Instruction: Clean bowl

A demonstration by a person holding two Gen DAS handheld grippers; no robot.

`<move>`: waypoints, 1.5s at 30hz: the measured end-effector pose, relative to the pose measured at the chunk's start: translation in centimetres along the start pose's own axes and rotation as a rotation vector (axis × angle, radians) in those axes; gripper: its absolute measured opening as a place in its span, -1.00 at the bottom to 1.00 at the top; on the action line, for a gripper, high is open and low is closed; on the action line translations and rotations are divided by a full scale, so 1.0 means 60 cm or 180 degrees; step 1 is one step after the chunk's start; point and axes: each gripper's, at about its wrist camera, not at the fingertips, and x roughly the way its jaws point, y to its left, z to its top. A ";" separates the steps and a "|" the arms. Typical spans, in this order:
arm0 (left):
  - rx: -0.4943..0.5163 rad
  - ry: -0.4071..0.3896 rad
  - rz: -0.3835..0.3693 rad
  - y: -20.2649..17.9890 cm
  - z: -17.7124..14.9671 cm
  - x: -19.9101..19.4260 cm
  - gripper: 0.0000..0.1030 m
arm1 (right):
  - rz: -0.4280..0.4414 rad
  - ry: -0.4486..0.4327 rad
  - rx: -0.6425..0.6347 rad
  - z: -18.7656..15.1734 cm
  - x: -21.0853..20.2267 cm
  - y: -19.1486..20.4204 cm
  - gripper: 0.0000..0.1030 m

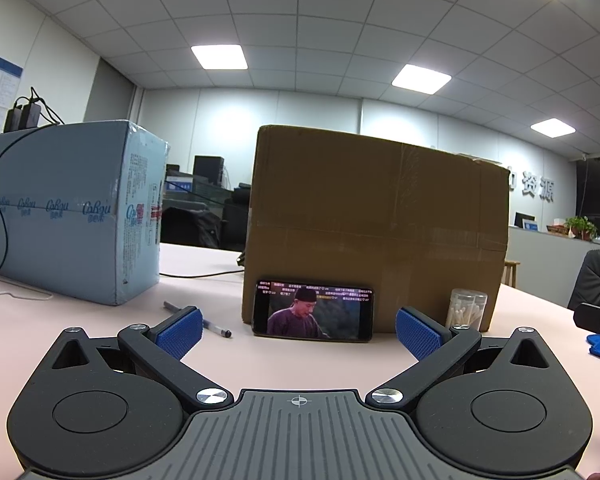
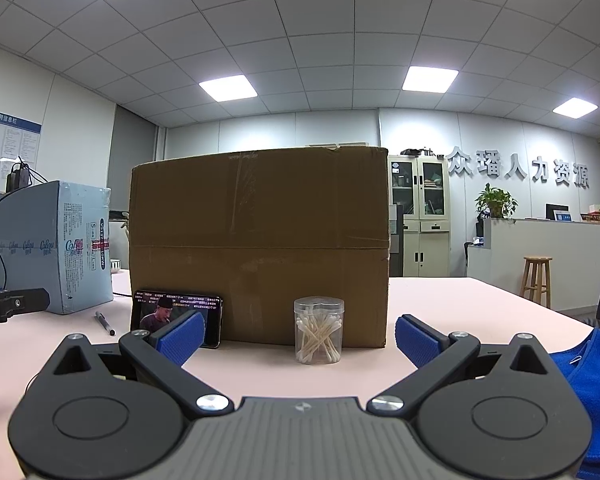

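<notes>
Both claws, left (image 1: 298,330) and right (image 2: 298,338), rest spread and empty on the desk (image 2: 440,300); blue cloth (image 2: 580,392) at 4 o'clock untouched, bowl (image 2: 115,265) barely visible at 10 o'clock: cleaning not begun.

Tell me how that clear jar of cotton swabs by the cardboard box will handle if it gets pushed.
The swab jar looks light: thin clear plastic, only partly filled. Standing upright and taller than wide, it would probably tip if pushed high. On its side, the round wall would likely roll.
</notes>
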 end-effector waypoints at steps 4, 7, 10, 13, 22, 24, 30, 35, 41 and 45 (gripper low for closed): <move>0.0001 -0.0001 -0.0001 0.000 0.000 0.000 1.00 | -0.0002 0.0000 0.0002 0.002 0.002 -0.002 1.00; 0.0001 0.0000 -0.0001 0.001 0.000 0.001 1.00 | -0.0003 -0.0001 0.0002 0.002 0.002 -0.003 1.00; 0.0001 0.0000 -0.0002 0.001 0.000 0.001 1.00 | -0.0002 -0.0001 0.0002 0.003 0.003 -0.004 1.00; 0.0002 -0.0001 -0.0003 0.001 0.000 0.002 1.00 | -0.0001 -0.0001 0.0002 0.003 0.003 -0.005 1.00; 0.0002 0.0002 -0.0003 0.001 -0.001 0.002 1.00 | 0.0001 0.0000 -0.0001 0.002 0.003 -0.004 1.00; 0.0003 0.0001 -0.0003 0.001 -0.002 0.002 1.00 | 0.0001 0.0001 0.0001 0.003 0.002 -0.003 1.00; 0.0004 0.0004 -0.0005 0.000 -0.002 0.003 1.00 | 0.0004 0.0002 0.0001 0.003 0.003 -0.004 1.00; 0.0005 0.0004 -0.0006 -0.001 -0.002 0.002 1.00 | 0.0006 0.0002 0.0000 0.002 0.002 -0.003 1.00; 0.0003 0.0004 -0.0005 -0.002 -0.002 0.001 1.00 | 0.0007 0.0002 -0.0004 0.002 0.002 -0.001 1.00; 0.0002 0.0003 -0.0004 -0.002 -0.002 0.001 1.00 | 0.0008 0.0003 -0.0004 0.001 0.002 0.000 1.00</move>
